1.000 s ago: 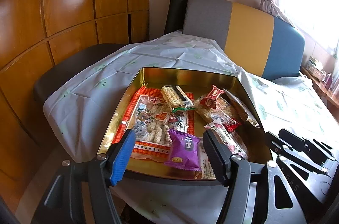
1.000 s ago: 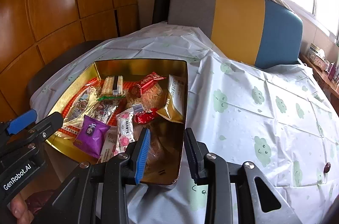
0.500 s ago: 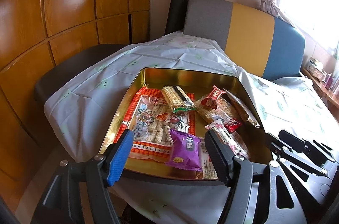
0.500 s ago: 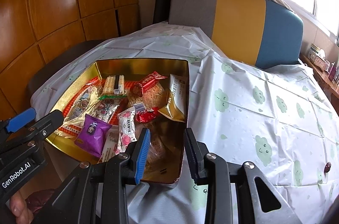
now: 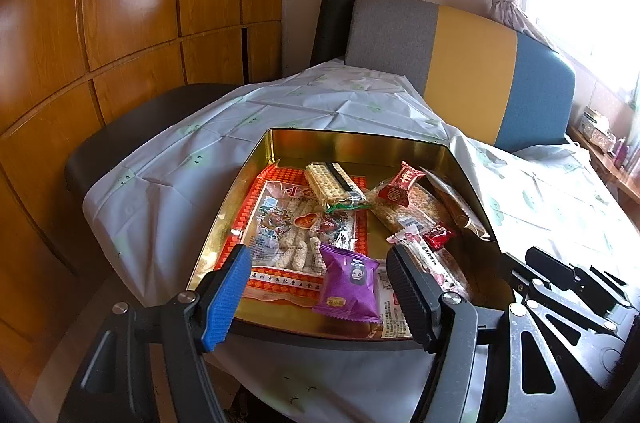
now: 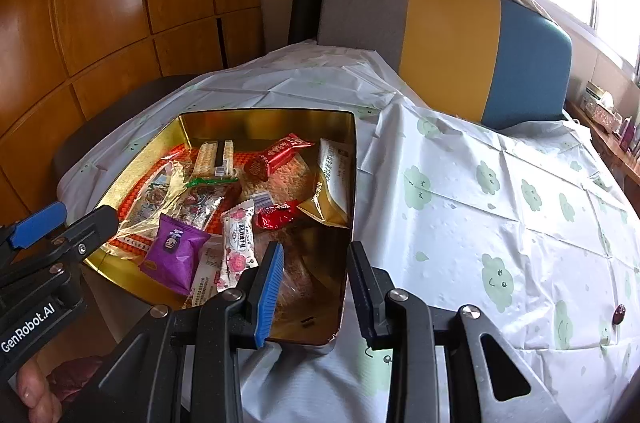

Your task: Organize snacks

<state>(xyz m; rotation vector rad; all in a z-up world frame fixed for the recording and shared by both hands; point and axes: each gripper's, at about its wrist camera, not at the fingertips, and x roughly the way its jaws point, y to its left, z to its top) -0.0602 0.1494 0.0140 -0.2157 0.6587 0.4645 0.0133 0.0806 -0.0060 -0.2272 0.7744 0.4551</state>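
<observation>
An open gold tin (image 5: 356,137) holds several wrapped snacks: a cracker pack (image 5: 334,185), a big clear bag of rice sticks (image 5: 296,223), a red candy (image 5: 402,183), a pink-flowered packet (image 5: 428,255) and a purple packet (image 5: 350,283). My left gripper (image 5: 318,263) hovers open over the tin's near edge, the purple packet below the gap, untouched. In the right wrist view the tin (image 6: 264,113) lies ahead on the left. My right gripper (image 6: 316,255) stands narrowly open over its near right corner, with nothing between the fingers. A gold pouch (image 6: 332,183) leans on the tin's right wall.
The table wears a white cloth with green cloud prints (image 6: 492,223); a small dark red item (image 6: 619,314) lies on it at the right. A grey, yellow and blue sofa back (image 6: 448,35) stands behind. Wood panelling (image 5: 100,23) and a dark seat (image 5: 132,131) are at the left.
The left gripper's jaws have spread a little wider. Both hands and all the snacks have stayed where they were.
</observation>
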